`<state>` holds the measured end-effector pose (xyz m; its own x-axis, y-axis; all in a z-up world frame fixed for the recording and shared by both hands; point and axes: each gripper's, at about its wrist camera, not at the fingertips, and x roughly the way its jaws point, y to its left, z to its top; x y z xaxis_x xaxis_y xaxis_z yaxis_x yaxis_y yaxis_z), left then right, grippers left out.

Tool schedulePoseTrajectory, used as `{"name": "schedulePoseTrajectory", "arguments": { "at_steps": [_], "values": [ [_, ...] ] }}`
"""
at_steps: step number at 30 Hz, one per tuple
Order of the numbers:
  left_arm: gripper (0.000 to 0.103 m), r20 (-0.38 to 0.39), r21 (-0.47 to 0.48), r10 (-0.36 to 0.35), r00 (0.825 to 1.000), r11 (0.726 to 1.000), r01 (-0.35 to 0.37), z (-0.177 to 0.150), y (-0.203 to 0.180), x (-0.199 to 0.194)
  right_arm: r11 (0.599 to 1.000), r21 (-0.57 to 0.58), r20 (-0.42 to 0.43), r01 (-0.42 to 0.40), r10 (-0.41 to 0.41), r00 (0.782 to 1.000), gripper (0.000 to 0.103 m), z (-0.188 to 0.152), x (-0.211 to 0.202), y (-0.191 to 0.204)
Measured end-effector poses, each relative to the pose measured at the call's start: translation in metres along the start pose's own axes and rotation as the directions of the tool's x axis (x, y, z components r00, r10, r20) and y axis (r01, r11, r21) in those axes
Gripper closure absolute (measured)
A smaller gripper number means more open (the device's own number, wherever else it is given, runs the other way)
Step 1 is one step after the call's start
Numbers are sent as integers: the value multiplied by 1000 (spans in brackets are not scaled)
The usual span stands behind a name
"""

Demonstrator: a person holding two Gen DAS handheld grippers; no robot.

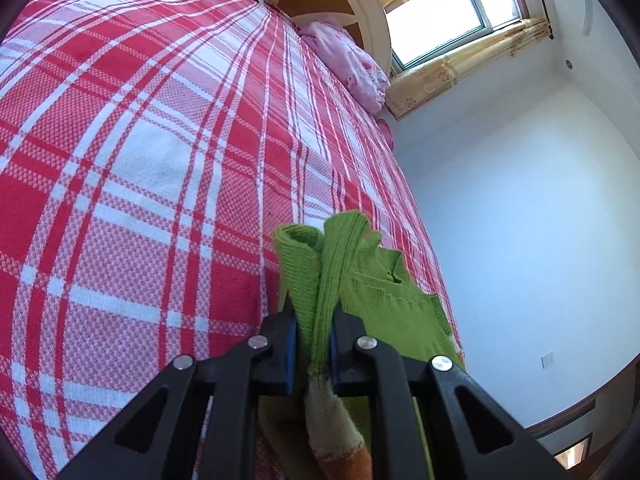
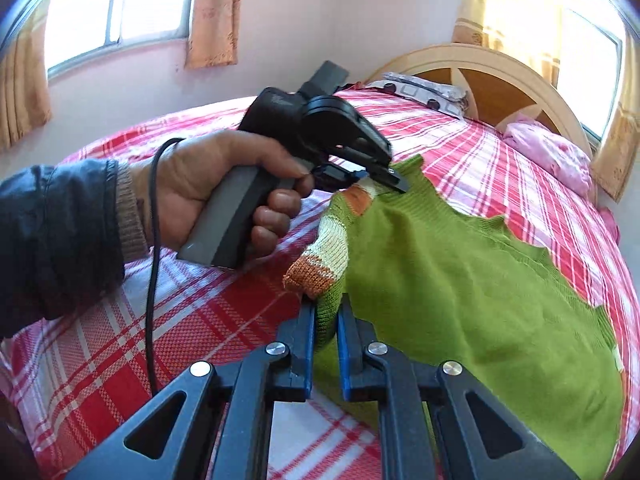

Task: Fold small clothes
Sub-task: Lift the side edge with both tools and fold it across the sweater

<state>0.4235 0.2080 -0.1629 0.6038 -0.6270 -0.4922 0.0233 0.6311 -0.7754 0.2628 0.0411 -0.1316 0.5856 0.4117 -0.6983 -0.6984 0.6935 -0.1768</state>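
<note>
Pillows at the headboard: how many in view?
2. A grey patterned pillow lies at the headboard's left side, and a pink pillow at its right, near the bed edge. More may be hidden behind the green sweater.

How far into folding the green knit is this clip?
Early. Done: both tools are shut on the green sweater, the left tool near the striped sleeve, the right tool on an edge. In hand: the garment hangs between them above the plaid bedspread. Left: no fold shows yet.
</note>
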Motion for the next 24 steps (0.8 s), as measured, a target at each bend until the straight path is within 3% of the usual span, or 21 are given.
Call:
{"name": "schedulePoseTrajectory", "arguments": {
  "at_steps": [24],
  "values": [
    [90, 23, 73, -24, 999, 997, 23, 14, -106, 37, 974, 224, 123, -24, -4, 992, 95, -26, -70, -85]
  ]
}}
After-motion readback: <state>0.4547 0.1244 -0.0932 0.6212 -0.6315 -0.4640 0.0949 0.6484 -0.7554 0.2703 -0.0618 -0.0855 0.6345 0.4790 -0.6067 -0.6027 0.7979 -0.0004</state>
